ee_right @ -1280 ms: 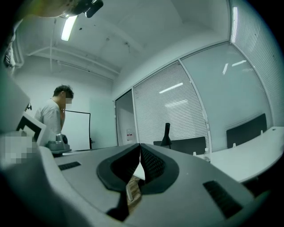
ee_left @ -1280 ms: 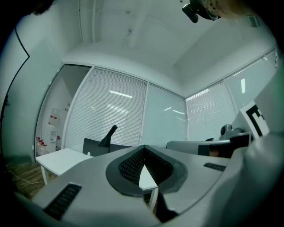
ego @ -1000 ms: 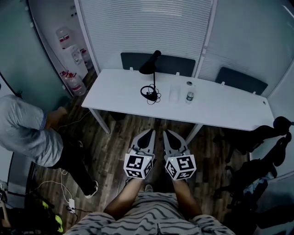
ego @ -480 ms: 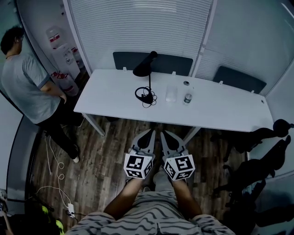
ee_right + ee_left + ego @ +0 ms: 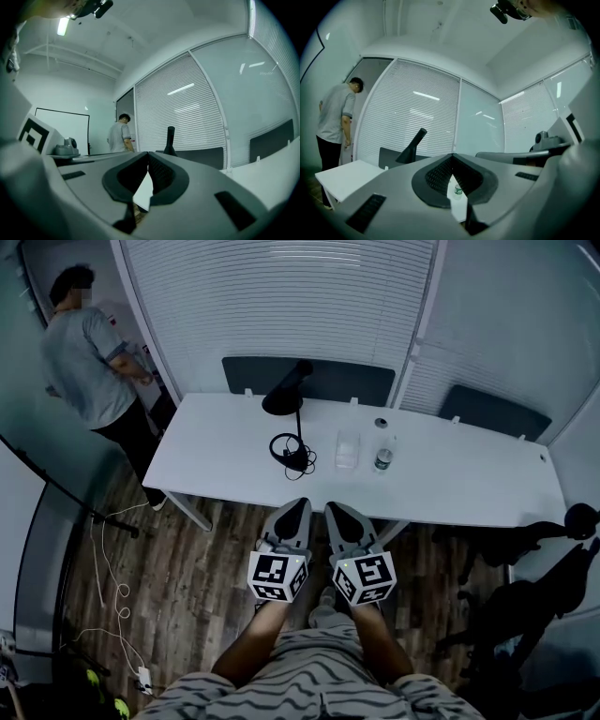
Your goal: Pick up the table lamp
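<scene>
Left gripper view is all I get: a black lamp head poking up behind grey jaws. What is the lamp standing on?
Observer: The table lamp stands on the white table, with its cord looped at the base.
Operator: Are the two grippers at it?
Observer: No. In the head view the left gripper and the right gripper show on the near side of the table's edge, against the wooden floor.
Operator: Anything next to the lamp?
Observer: A clear cup, between the lamp and a small bottle.
</scene>
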The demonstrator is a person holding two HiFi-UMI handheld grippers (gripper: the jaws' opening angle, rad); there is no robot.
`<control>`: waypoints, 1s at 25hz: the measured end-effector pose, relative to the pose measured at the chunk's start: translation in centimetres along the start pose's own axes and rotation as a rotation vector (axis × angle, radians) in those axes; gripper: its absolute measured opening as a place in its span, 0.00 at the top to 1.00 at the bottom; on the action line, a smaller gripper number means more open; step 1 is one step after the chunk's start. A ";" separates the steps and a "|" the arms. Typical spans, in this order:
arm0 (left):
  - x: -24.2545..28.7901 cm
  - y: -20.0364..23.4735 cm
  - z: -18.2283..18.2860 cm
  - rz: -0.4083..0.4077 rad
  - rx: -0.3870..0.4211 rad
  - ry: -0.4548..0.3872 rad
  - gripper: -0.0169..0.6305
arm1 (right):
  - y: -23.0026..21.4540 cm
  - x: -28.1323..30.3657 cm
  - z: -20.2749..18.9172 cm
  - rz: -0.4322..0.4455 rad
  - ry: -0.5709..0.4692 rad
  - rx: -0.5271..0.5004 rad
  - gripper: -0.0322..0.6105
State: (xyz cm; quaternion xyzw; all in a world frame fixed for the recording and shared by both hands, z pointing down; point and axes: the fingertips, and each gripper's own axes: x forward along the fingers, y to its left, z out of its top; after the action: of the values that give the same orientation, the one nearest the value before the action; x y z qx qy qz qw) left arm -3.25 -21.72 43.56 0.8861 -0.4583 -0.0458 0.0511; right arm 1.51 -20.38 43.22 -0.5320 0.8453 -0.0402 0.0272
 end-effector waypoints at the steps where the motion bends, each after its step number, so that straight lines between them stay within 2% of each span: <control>1: 0.9 0.2 -0.1 0.004 0.001 0.001 0.97 | -0.7 0.6 0.0 0.002 0.001 0.002 0.93; 18: 11.4 2.7 0.3 0.060 0.014 0.032 0.97 | -9.5 8.0 1.2 0.027 0.008 0.051 0.93; 25: 13.1 3.8 -1.2 0.088 -0.001 0.054 0.97 | -10.6 9.4 0.3 0.039 0.021 0.059 0.93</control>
State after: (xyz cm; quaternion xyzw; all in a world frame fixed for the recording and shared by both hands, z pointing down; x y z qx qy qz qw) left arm 1.39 -34.50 44.77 0.8660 -0.4953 -0.0195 0.0658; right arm 7.04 -33.43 43.88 -0.5141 0.8542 -0.0699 0.0350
